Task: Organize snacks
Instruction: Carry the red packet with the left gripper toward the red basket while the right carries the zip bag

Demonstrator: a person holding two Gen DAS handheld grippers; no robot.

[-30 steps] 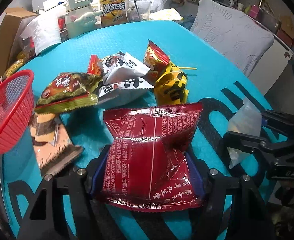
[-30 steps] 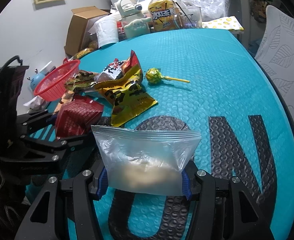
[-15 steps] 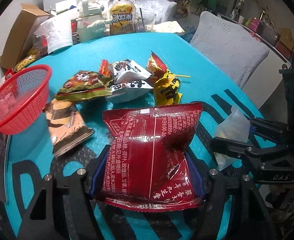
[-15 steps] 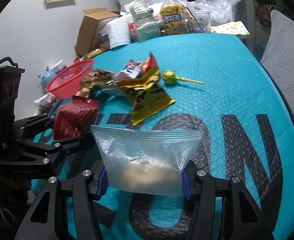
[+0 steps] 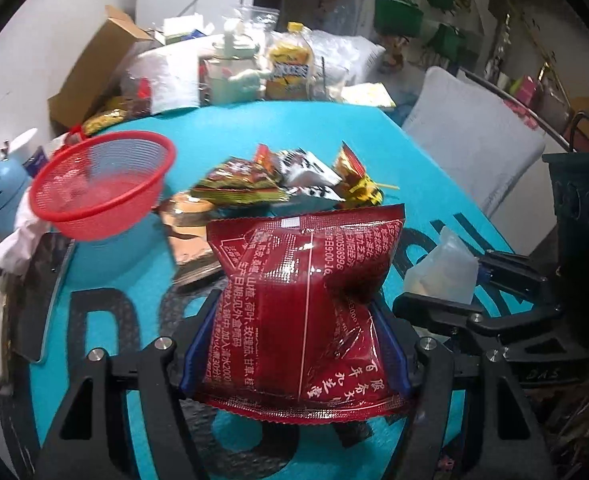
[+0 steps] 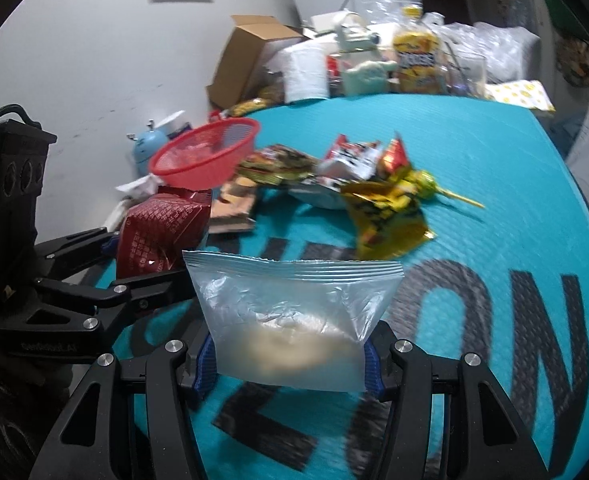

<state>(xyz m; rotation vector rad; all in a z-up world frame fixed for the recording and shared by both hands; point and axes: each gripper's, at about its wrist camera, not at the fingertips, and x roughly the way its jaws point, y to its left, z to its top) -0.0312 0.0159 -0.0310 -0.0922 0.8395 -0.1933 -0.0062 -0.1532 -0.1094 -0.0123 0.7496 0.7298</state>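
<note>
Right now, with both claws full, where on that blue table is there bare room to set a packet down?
The teal bubble-wrap mat lies bare right of the yellow lollipop, out toward its far edge, and on the big black letters nearest the grippers. It is crowded around the heap of foil snack packets beside the red mesh basket, and along the cluttered back edge.

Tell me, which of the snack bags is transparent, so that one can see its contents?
The clear zip bag clamped in the right gripper. Pale contents show through it, whereas every other packet, such as the red packet, is printed and opaque.

Both claws, left [image 5: 294, 344] and right [image 6: 290, 360], now higher above the table [image 6: 494, 184], basket [image 5: 102, 184] nearer.
</note>
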